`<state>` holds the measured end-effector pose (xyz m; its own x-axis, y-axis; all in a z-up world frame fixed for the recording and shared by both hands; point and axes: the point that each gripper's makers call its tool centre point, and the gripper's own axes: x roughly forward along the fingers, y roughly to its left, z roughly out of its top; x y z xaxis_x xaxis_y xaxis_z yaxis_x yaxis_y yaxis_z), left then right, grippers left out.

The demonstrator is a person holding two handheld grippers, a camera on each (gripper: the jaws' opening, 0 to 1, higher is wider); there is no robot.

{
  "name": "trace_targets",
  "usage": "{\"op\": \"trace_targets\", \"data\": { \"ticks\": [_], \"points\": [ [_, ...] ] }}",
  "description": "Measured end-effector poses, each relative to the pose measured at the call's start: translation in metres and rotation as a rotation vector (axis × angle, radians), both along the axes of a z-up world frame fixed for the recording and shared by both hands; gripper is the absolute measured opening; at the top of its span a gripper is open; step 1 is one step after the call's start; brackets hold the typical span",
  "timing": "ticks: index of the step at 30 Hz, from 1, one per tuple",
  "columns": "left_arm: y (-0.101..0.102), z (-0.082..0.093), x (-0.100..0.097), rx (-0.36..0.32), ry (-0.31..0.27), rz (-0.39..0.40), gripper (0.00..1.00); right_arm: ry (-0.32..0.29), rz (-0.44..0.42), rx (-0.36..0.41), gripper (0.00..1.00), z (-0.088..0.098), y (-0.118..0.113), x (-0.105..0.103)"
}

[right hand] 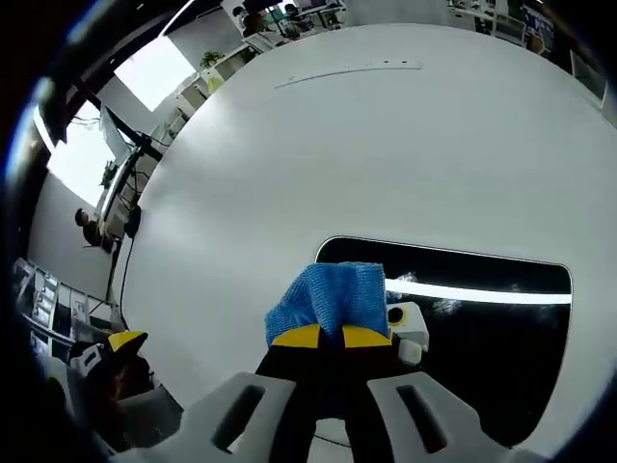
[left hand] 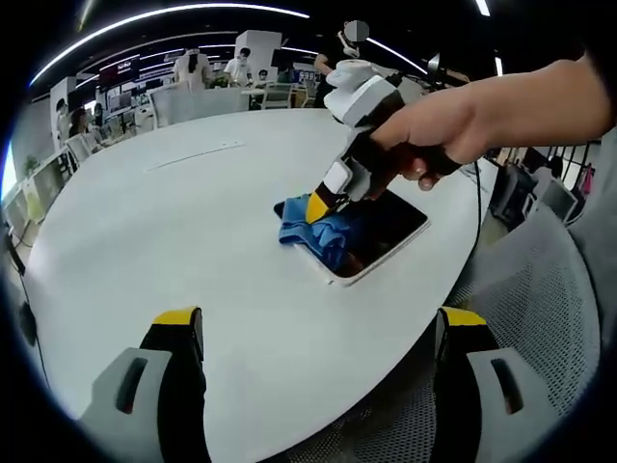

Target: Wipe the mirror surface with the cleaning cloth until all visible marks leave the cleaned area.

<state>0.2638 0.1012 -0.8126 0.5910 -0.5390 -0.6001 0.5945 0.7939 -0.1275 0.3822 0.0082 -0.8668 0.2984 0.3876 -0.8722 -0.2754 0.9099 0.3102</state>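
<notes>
The right tongs [right hand: 331, 337] are clamped on the blue cleaning cloth [right hand: 331, 297], their yellow tips pinched together with the fabric bunched up between them and pressed down onto the mirror [right hand: 482, 328]. In the left gripper view the same right tongs [left hand: 318, 204] come in from about two o'clock, gripped by a hand [left hand: 453, 130], with the cloth [left hand: 323, 234] resting on the mirror's [left hand: 390, 227] near-left corner. The left tongs [left hand: 313, 333] hang wide apart at the bottom of that view, holding nothing, well back from the mirror over the white desk [left hand: 174, 222].

The mirror lies flat near the desk's edge, at roughly one o'clock from the left tongs — dark glass, a ceiling light streaked across it. In the right gripper view faint smudges seem to sit near that streak, toward three o'clock of the cloth.

I'd judge the wiping is under way, with most of the glass yet to be covered. The next move calls for dragging the cloth toward three o'clock across the pane, with steady downward pressure — and without shoving the mirror off the desk.
</notes>
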Motion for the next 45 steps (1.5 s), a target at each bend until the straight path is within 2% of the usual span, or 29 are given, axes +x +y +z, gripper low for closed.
{"op": "trace_targets", "data": {
  "ticks": [13,45],
  "points": [
    [0.001,0.000,0.001,0.003,-0.002,0.006,0.99,-0.012,0.032,0.023,0.00,0.000,-0.005,0.001],
    [-0.001,0.000,0.000,0.002,-0.002,-0.002,0.99,-0.002,-0.030,0.041,0.00,-0.003,-0.081,0.003]
  ]
}}
